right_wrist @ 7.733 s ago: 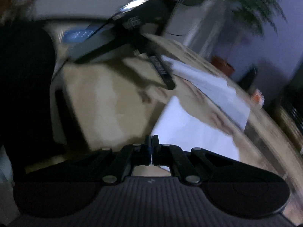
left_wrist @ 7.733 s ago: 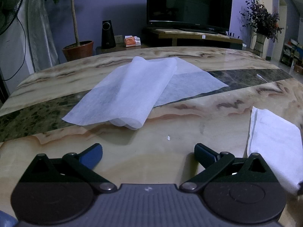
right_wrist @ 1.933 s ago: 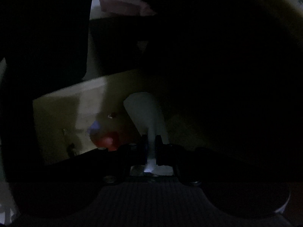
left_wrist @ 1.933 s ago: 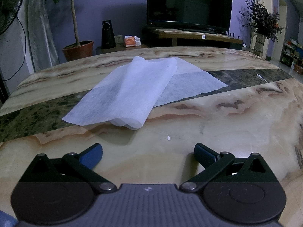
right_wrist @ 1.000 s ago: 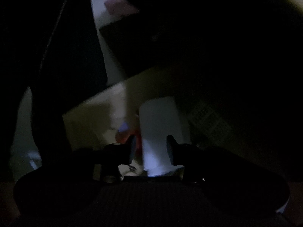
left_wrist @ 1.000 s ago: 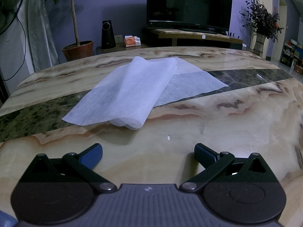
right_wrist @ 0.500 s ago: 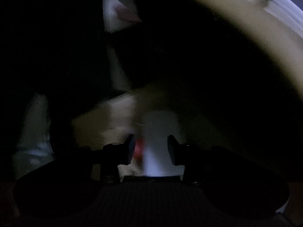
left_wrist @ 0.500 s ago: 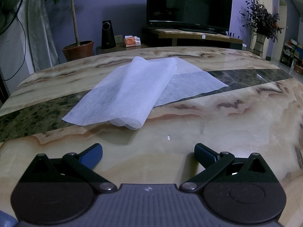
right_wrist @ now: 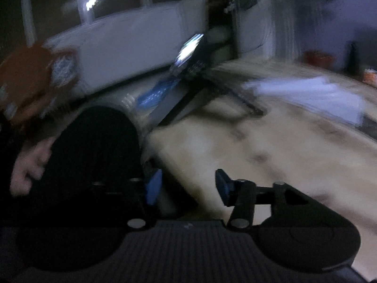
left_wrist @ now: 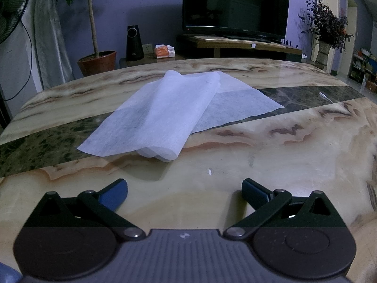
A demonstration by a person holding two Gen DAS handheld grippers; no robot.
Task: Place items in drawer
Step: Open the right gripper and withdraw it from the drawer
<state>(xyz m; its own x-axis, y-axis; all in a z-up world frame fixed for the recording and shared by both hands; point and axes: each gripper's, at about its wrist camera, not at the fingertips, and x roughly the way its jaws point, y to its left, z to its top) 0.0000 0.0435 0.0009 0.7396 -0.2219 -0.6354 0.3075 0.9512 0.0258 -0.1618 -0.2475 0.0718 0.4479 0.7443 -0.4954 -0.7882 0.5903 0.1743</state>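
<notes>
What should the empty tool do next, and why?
Probably the right tool should swing over to the white sheets on the marble table and pick one up. Its jaws have just been opening, with nothing between them, so it is free for another item. The left tool rests open near the sheets and holds nothing either.

Left gripper [left_wrist: 184, 189]: jaws wide apart, empty. Right gripper [right_wrist: 187, 186]: jaws just opening, nothing between them.

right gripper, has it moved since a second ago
Yes. The right gripper has come up out of the dark drawer space to above the marble table; its jaws have just been opening, nothing between them.
</notes>
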